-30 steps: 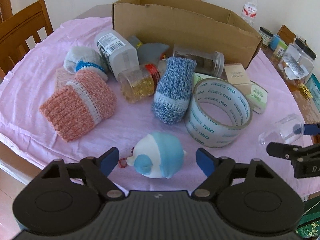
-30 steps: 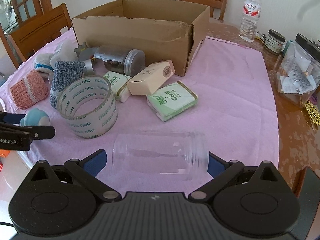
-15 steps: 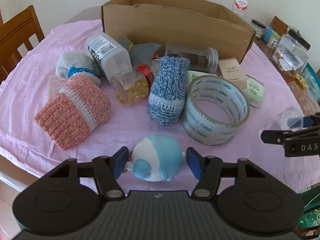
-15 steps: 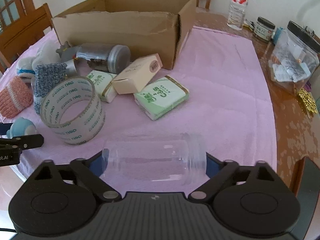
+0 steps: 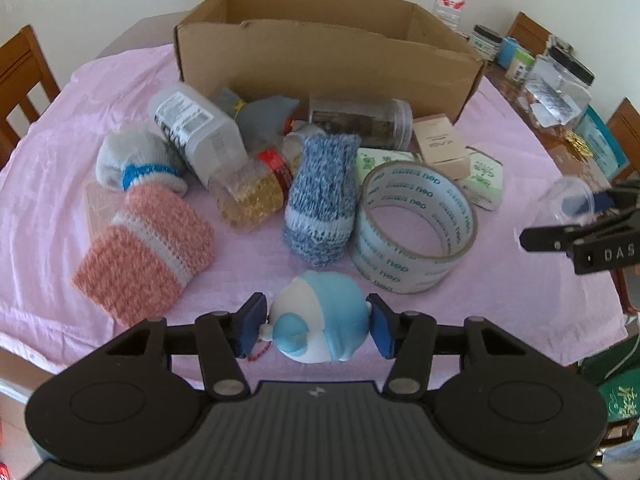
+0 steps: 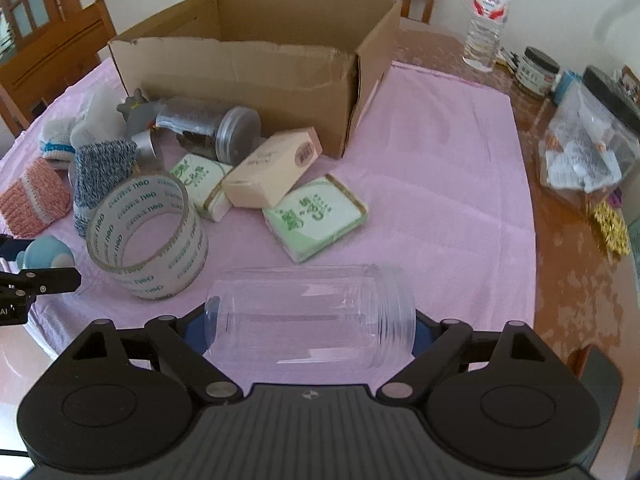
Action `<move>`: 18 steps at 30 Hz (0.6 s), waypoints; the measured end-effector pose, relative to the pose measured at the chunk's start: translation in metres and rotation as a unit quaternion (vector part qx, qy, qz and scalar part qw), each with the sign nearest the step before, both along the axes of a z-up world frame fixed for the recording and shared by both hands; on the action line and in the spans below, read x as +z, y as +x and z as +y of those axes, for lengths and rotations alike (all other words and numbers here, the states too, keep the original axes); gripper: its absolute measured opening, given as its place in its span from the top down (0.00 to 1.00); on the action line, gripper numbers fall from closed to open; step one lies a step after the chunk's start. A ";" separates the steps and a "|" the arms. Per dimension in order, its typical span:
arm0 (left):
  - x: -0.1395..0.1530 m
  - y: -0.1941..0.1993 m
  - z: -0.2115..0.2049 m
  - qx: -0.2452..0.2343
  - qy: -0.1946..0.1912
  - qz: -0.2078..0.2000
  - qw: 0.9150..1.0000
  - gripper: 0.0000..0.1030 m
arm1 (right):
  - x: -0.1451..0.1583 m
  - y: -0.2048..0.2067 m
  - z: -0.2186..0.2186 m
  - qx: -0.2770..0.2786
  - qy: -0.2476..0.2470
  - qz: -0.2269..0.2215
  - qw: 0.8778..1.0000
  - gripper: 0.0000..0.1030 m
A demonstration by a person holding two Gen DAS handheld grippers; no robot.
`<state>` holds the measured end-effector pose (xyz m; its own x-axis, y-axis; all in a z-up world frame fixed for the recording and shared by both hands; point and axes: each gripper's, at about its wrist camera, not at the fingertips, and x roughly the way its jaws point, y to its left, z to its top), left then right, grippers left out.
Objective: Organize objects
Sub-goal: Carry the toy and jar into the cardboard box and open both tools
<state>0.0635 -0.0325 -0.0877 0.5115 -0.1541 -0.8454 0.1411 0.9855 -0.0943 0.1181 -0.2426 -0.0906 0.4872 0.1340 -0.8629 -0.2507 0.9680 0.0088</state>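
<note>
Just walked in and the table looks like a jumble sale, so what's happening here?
A person with tongs in each hand is sorting loose items on a pink cloth in front of a cardboard box. The right tongs grip an empty clear jar lying sideways between the pads. The left tongs bracket a small blue-and-white toy, pads close to its sides. The tape roll, knitted socks and soap packets lie outside the box.

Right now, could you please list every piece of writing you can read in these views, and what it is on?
"deli", repeated: tape roll.
"C&S": green tissue pack.
"DAS": right claw body.
"AI": left claw body.
Unreadable: white bottle label, beige box print, water bottle label.
</note>
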 end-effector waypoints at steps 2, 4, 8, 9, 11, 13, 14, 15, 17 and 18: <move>0.008 0.002 0.000 -0.007 0.004 0.001 1.000 0.48 | 0.007 0.004 -0.001 0.011 -0.003 -0.004 1.000 0.10; 0.017 0.006 0.000 -0.012 0.002 0.001 1.000 0.48 | 0.015 0.008 -0.002 0.022 -0.001 -0.006 1.000 0.10; 0.041 0.019 0.001 -0.019 0.002 -0.005 1.000 0.48 | 0.033 0.018 -0.003 0.045 0.011 -0.012 0.999 0.10; 0.048 0.023 0.000 -0.022 0.005 -0.011 1.000 0.48 | 0.038 0.020 -0.002 0.053 0.009 -0.018 0.998 0.10; 0.061 0.033 -0.002 -0.025 0.010 -0.022 0.999 0.48 | 0.048 0.024 0.001 0.069 0.002 -0.030 0.997 0.10; 0.071 0.044 -0.003 -0.029 0.010 -0.030 0.999 0.48 | 0.057 0.029 0.002 0.078 0.004 -0.038 0.996 0.10; 0.076 0.050 -0.003 -0.031 0.008 -0.034 0.999 0.48 | 0.062 0.032 0.002 0.081 0.007 -0.042 0.996 0.10; 0.081 0.058 -0.004 -0.035 0.006 -0.039 0.999 0.48 | 0.067 0.035 0.003 0.082 0.011 -0.045 0.996 0.10; 0.089 0.073 -0.004 -0.042 0.005 -0.048 0.998 0.48 | 0.077 0.043 0.004 0.081 0.017 -0.052 0.995 0.10; 0.093 0.082 -0.005 -0.046 0.006 -0.052 0.998 0.48 | 0.083 0.048 0.004 0.080 0.021 -0.056 0.995 0.10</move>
<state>0.1458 -0.0372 0.0055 0.5806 -0.1951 -0.7905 0.2394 0.9689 -0.0632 0.1659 -0.2383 -0.0079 0.5498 0.2522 -0.7963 -0.4026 0.9153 0.0118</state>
